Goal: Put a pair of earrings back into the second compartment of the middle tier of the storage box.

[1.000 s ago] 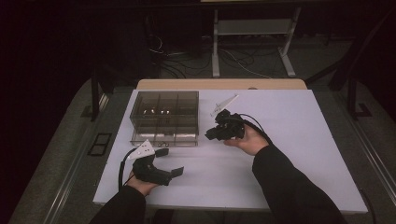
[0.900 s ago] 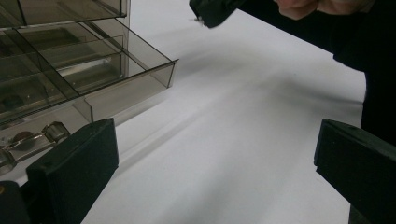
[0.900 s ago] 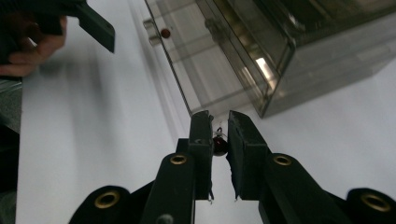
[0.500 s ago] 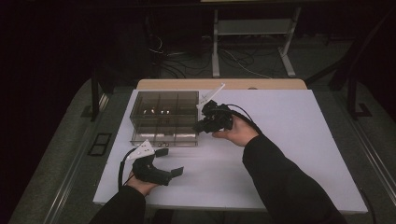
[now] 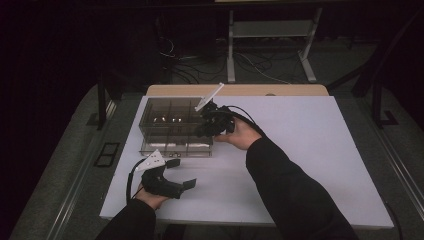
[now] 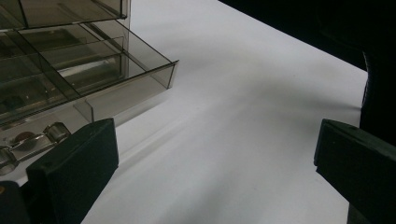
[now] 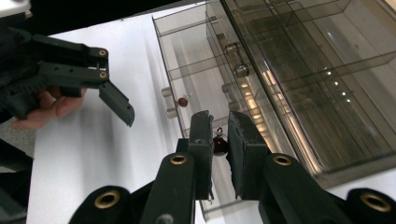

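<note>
On the white table, the right claw, pinching a small dark-red bead, has moved to the smoky clear plastic compartment box (right edge); left claw, spread, unmoved at seven o'clock; three o'clock side open.

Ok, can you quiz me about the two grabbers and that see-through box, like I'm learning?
1. True or false: the jaws of the left gripper stand wide apart, with nothing between them, over the white table.
2. What is pinched in the right gripper? A: a small dark red piece. B: a spoon. C: a coin.
3. Fill in: the smoky clear box is split by thin walls into many ____.

Key: 1 true. 2 A. 3 compartments.
</note>
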